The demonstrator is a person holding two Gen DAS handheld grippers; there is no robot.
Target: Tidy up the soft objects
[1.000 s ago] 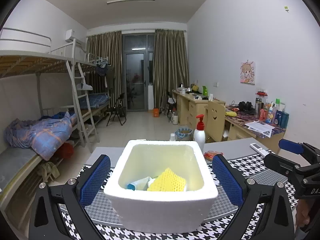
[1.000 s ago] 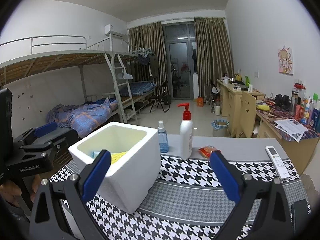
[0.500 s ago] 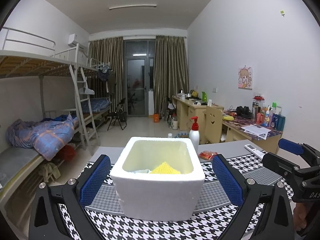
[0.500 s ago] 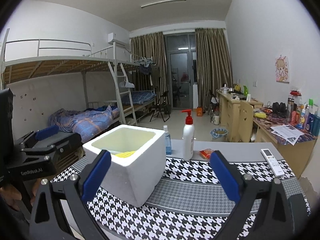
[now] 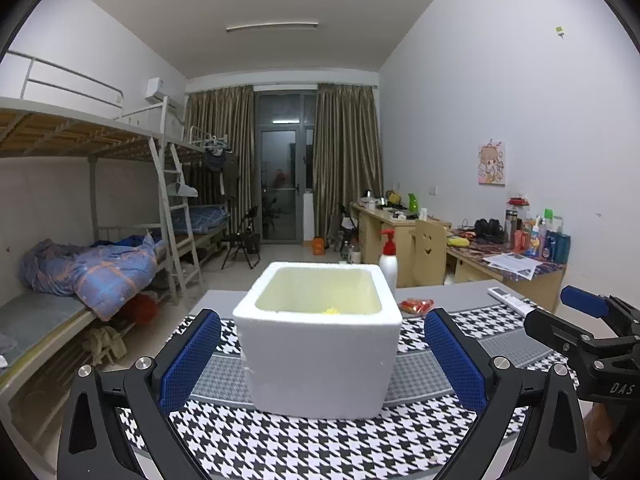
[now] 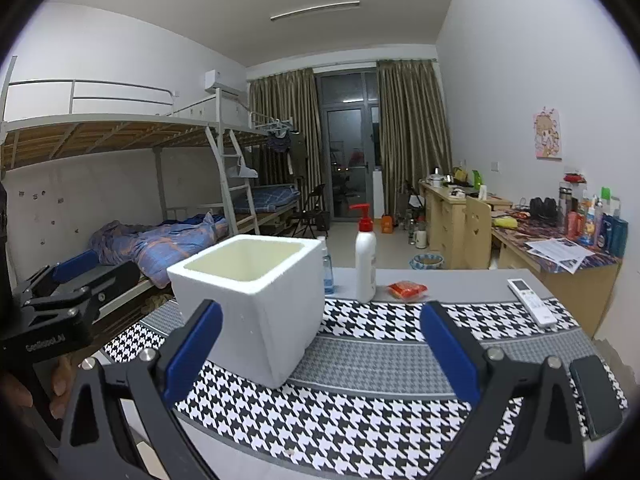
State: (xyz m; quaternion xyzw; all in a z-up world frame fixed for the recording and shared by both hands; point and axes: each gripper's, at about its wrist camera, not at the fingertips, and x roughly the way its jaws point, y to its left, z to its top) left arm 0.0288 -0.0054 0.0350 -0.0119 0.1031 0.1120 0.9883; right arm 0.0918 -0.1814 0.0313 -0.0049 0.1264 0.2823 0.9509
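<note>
Closing either wide-open, empty hand-held gripper, left [image 5: 322, 354] or right [image 6: 320, 354], on the light foam box [image 5: 318, 340] at frame centre could crush or tip it, spilling its contents onto the counter [image 6: 400, 344].

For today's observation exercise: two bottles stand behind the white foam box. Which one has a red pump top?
The taller white bottle, standing right of the foam box. The small clear blue bottle beside it is shorter and half hidden by the box.
</note>
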